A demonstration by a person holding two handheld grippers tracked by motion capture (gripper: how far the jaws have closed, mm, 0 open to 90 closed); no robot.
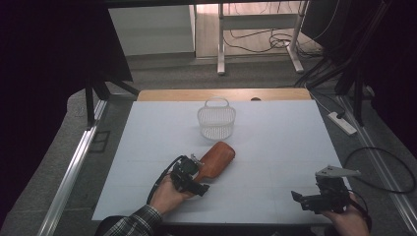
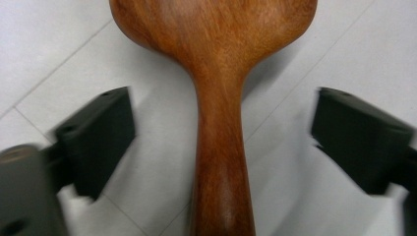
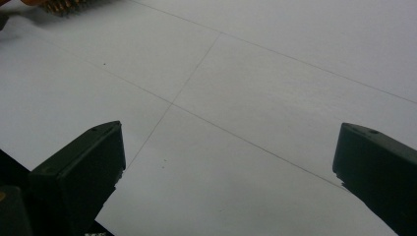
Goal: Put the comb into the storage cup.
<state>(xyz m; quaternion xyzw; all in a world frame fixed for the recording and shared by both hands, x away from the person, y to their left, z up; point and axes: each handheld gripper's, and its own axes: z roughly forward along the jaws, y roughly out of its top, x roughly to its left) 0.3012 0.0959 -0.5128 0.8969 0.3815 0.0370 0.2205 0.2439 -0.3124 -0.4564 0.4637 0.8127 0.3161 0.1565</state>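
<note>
A lab: white test table [image 1: 275,147], trailing cables [image 1: 255,44], camera stands [image 1: 98,88].

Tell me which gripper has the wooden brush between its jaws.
The left gripper: its open jaws straddle the brush handle without touching. The right gripper sits apart over bare table.

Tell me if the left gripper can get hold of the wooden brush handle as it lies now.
Probably yes. The left gripper already straddles the wooden brush: its handle runs between the open jaws with a gap on each side, nothing lying between. The brush lies flat on the white table.
</note>
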